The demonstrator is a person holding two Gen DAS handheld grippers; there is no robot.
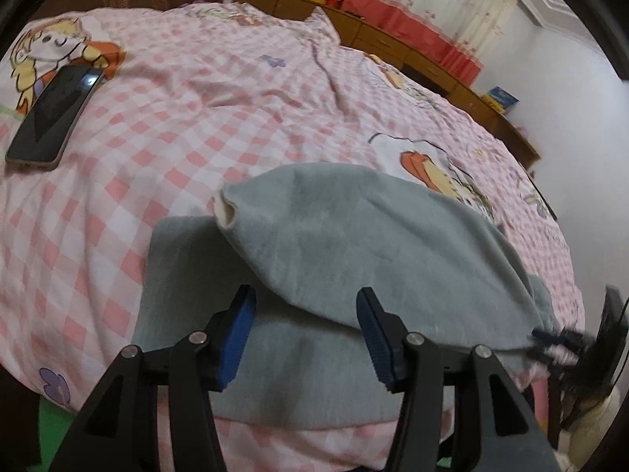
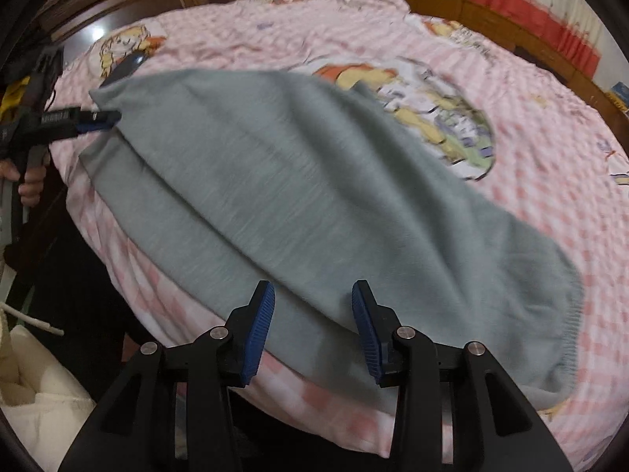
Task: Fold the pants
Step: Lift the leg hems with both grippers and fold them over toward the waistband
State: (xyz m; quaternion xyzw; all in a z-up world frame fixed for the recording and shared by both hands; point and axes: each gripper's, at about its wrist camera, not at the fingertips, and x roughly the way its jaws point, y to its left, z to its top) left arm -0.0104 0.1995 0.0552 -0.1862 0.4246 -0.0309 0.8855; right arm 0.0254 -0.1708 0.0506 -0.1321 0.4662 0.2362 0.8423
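Note:
Grey pants (image 1: 334,236) lie on the pink checked bed (image 1: 196,118), one leg folded over the other, with a leg cuff at the upper left. My left gripper (image 1: 306,293) is open just above the near edge of the cloth, its blue pads (image 1: 236,334) clear of it. In the right wrist view the pants (image 2: 295,196) stretch across the bed, the ribbed waistband at the lower right. My right gripper (image 2: 313,287) is open over their near edge, gripping nothing. The left gripper (image 2: 112,116) shows at the leg end, and the right gripper (image 1: 550,338) is a blur at the right edge.
A black phone (image 1: 55,114) lies on the bed at the far left. Wooden cabinets (image 1: 393,39) and red curtains (image 1: 412,19) run behind the bed. A hand (image 2: 31,181) holds the left gripper's handle. Cream fabric (image 2: 39,393) lies below the bed's near edge.

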